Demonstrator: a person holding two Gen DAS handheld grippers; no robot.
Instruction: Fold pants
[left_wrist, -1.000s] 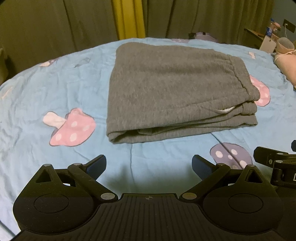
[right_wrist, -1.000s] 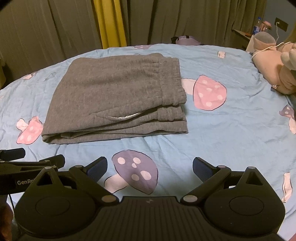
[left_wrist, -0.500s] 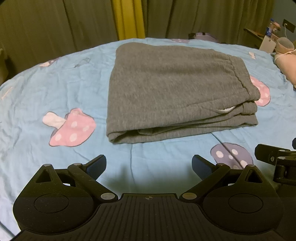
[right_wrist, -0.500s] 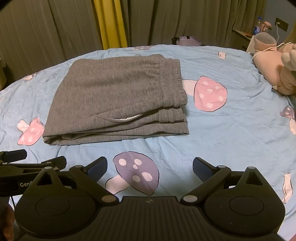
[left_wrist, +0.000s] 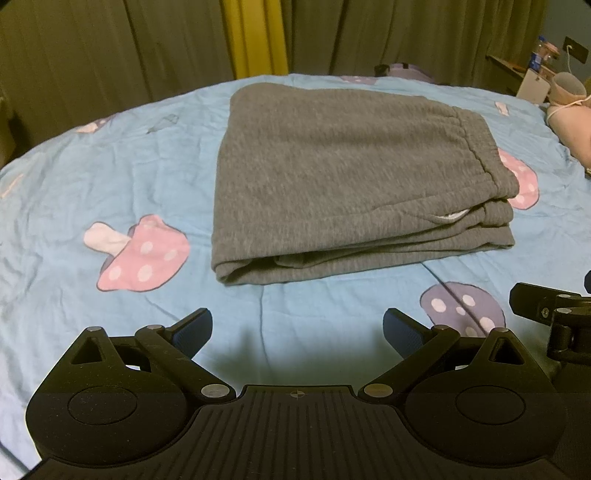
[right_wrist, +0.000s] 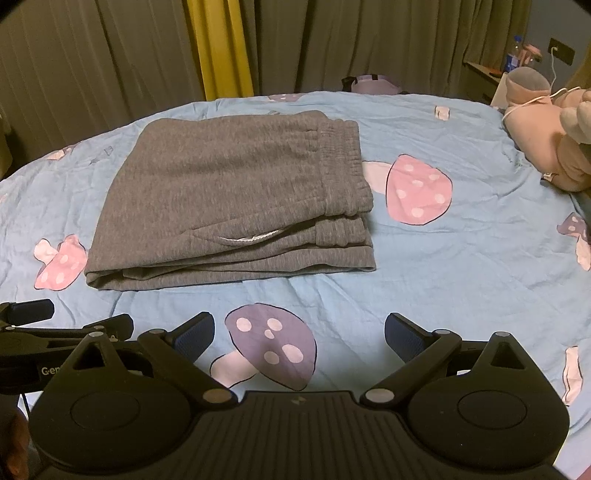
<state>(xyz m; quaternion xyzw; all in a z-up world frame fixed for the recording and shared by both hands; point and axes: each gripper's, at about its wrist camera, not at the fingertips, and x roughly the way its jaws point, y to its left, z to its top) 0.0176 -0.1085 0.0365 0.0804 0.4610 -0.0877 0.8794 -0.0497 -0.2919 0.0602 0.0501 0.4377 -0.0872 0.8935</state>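
Observation:
Grey sweatpants (left_wrist: 343, 177) lie folded into a flat stack on the blue mushroom-print bedsheet (left_wrist: 110, 166), waistband to the right. In the right wrist view the same pants (right_wrist: 236, 192) sit left of centre, with a white pocket lining peeking out. My left gripper (left_wrist: 297, 332) hovers open over bare sheet, short of the stack's near edge. My right gripper (right_wrist: 299, 334) is open too, above a purple mushroom print, also apart from the pants. Neither holds anything. Each gripper's body shows at the edge of the other's view.
Olive curtains with a yellow strip (right_wrist: 221, 48) hang behind the bed. A pink plush toy (right_wrist: 546, 140) lies at the right edge of the bed. A nightstand with a bottle (left_wrist: 535, 59) stands far right. A purple item (right_wrist: 373, 83) rests at the bed's far edge.
Both grippers have drawn back very slightly from the pants and stay open. The folded pants have not moved.

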